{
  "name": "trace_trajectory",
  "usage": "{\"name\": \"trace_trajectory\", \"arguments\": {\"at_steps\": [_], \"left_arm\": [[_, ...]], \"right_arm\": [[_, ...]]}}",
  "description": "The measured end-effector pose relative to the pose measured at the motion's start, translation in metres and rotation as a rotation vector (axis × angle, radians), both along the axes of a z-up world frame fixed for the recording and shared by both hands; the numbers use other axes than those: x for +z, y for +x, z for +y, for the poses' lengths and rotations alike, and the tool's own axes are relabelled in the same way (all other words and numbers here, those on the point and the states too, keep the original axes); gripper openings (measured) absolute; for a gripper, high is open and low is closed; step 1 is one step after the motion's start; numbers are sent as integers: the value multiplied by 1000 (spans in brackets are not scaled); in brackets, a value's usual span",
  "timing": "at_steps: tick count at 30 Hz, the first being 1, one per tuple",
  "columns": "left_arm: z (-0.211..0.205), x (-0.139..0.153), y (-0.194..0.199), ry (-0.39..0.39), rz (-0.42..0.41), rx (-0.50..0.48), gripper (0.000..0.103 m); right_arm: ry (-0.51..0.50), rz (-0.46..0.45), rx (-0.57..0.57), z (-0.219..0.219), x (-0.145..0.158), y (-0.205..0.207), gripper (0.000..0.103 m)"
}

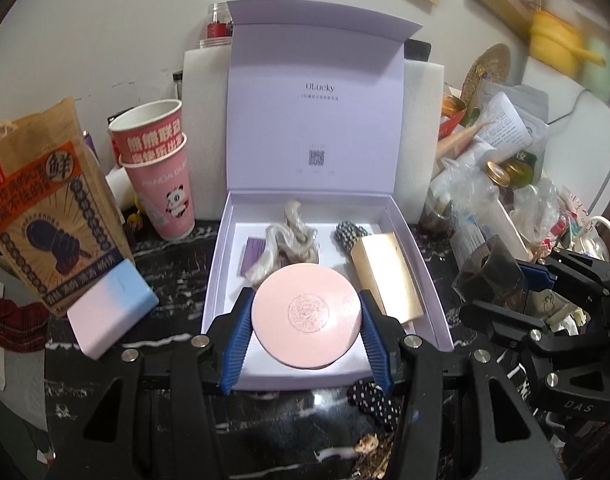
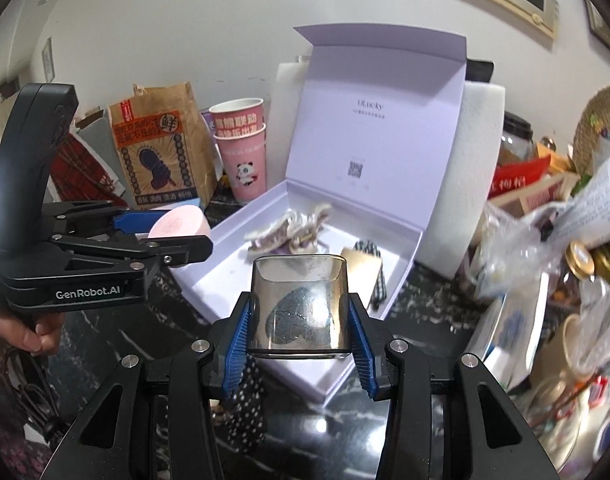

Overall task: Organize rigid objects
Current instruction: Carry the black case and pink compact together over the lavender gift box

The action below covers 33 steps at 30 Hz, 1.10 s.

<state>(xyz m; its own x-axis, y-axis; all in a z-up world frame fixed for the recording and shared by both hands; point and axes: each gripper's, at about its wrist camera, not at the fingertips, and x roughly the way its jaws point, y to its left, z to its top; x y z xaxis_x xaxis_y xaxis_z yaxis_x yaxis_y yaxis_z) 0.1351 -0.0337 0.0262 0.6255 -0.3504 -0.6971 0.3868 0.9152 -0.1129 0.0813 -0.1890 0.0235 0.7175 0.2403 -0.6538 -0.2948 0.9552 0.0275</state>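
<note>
My left gripper (image 1: 307,312) is shut on a round pink case (image 1: 307,316) and holds it over the front of the open lilac box (image 1: 421,248). The same case (image 2: 177,222) shows in the right wrist view, in the left gripper (image 2: 161,228). My right gripper (image 2: 301,312) is shut on a smoky clear square container (image 2: 301,304), held above the box's (image 2: 405,284) near corner; it also shows in the left wrist view (image 1: 491,276). Inside the box lie a cream cloth bundle (image 1: 293,236), a gold rectangular case (image 1: 389,276) and a checked fabric piece (image 1: 347,232).
Stacked pink paper cups (image 1: 161,168), a brown paper bag (image 1: 45,208) and a pink-blue block (image 1: 113,308) stand left of the box. A heap of plastic bags, jars and papers (image 1: 505,184) fills the right. A dotted cloth (image 1: 375,400) lies on the dark marble top before the box.
</note>
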Motion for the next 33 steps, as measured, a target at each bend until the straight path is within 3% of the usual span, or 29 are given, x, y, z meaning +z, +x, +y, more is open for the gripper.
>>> {"name": "trace_trajectory", "arguments": {"at_steps": [33], "left_arm": [[-34,32,100,70,-106,-99,50]], "right_arm": [[15,-20,-29,-32,34,97,45]]}}
